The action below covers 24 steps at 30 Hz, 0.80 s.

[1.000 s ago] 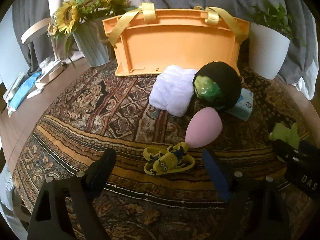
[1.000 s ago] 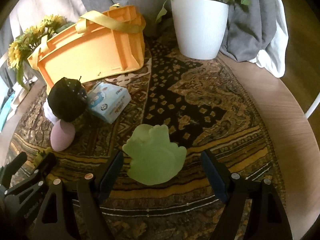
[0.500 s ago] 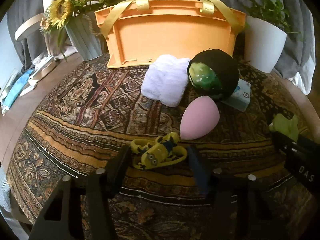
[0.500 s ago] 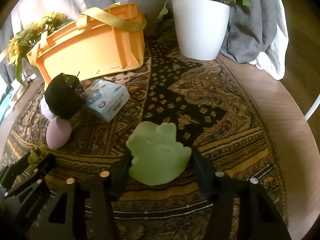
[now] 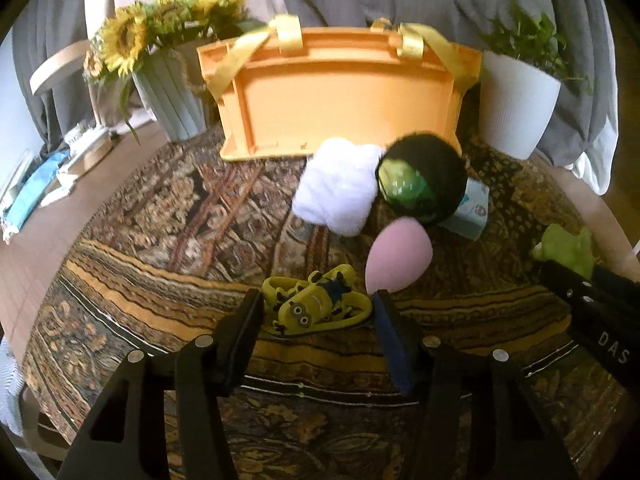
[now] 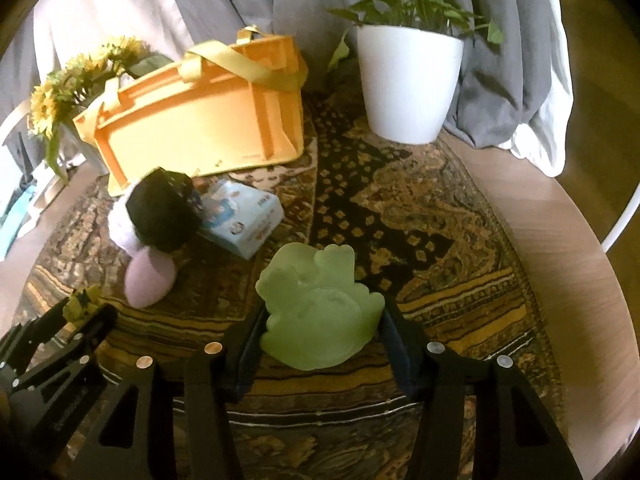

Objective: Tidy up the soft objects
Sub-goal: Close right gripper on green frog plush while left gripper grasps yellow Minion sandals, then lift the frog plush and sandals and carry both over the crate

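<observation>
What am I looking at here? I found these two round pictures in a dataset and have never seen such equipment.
A person holds two hand tools with black two-finger jaws; a wide-angle camera on each looks along its fingers. One picture comes from the left gripper, whose jaws have just closed around a yellow cartoon-figure soft toy. The other comes from the right gripper, whose jaws have just closed on a pale green squishy frog-shaped toy. On the patterned rug also lie a pink egg-shaped sponge, a white fluffy cloth, a black round plush, a tissue pack and an orange bag.
</observation>
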Each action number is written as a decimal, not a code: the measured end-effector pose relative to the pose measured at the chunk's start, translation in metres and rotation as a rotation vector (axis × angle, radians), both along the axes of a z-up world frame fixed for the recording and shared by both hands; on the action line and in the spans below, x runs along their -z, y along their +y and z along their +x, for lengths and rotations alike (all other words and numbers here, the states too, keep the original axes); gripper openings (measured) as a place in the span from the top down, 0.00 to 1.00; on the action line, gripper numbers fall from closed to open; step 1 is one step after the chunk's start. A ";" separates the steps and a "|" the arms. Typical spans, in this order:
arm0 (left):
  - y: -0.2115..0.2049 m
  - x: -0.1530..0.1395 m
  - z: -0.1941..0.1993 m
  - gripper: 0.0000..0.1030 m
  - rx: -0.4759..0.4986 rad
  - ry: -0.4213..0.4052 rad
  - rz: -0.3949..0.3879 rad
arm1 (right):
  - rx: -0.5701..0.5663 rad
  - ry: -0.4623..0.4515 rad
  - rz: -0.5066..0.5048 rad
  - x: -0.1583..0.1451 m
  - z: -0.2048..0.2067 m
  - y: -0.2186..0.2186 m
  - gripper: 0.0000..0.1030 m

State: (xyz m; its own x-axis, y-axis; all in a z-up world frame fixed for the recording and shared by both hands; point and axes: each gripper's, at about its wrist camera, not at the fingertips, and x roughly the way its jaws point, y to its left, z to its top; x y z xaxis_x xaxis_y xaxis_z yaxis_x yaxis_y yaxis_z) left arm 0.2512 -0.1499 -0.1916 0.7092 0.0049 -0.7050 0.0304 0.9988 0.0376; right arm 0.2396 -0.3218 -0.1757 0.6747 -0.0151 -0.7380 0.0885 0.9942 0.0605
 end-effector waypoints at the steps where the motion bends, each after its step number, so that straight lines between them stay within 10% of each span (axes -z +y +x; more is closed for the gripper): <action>1: 0.001 -0.003 -0.001 0.46 0.002 -0.010 0.001 | -0.003 -0.006 0.003 -0.003 -0.001 0.001 0.47; 24: 0.038 -0.101 -0.013 0.46 0.028 -0.224 -0.075 | -0.044 -0.212 0.033 -0.090 -0.009 0.040 0.47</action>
State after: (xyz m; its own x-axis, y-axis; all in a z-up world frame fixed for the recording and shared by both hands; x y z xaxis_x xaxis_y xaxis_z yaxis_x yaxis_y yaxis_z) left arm 0.2385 -0.1119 -0.0905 0.8472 -0.0638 -0.5275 0.0577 0.9979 -0.0281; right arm 0.2303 -0.2820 -0.0855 0.8144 0.0393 -0.5790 0.0270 0.9941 0.1055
